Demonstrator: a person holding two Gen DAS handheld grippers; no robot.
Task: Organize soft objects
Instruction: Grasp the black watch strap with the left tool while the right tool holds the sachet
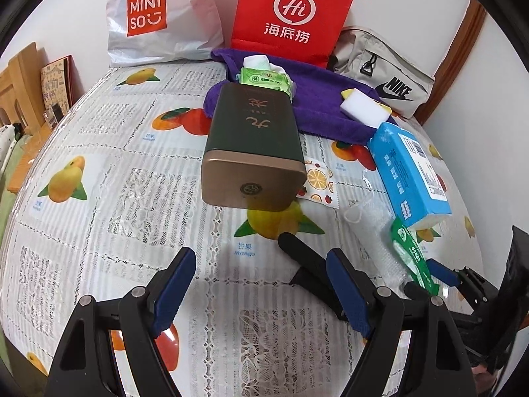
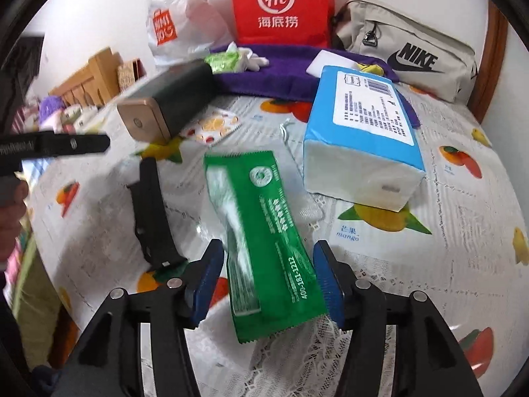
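Blue pads of the right hand-held gripper point(image 2: 269, 284) stand either side of a green sachet point(image 2: 264, 241), and in the right wrist view a sliver of gap shows on both sides, so the jaws look spread with the sachet loose between them rather than pinched. The sachet lies slanted on the desk point(image 2: 446, 281), its far end pointing toward a blue tissue pack point(image 2: 360, 139) that sits just beside it.

The left hand-held gripper point(image 1: 261, 284) is wide apart and empty, hovering over bare lace cloth with a dark tin point(image 1: 253, 152) lying on its side ahead of it. Behind the tin, a purple towel point(image 1: 327, 106) carries a small green wipes pack point(image 1: 264, 79) and a white sponge point(image 1: 363, 107).

Risks from here, as I judge them:

- The sachet is thin, slick and floppy. If the right jaws close near its edge, it may fold or squirt out sideways.
- It lies partly over crinkled clear plastic point(image 1: 377, 228). A low grab could catch that plastic, or the lace cloth, and drag it along.
- A black strap-like thing point(image 2: 152, 211) lies close on the left. A sweep that way could knock it.
- Both grippers work near each other. The left one's tip already reaches into the right view, so a hasty reach for the tissue pack could bump them together.
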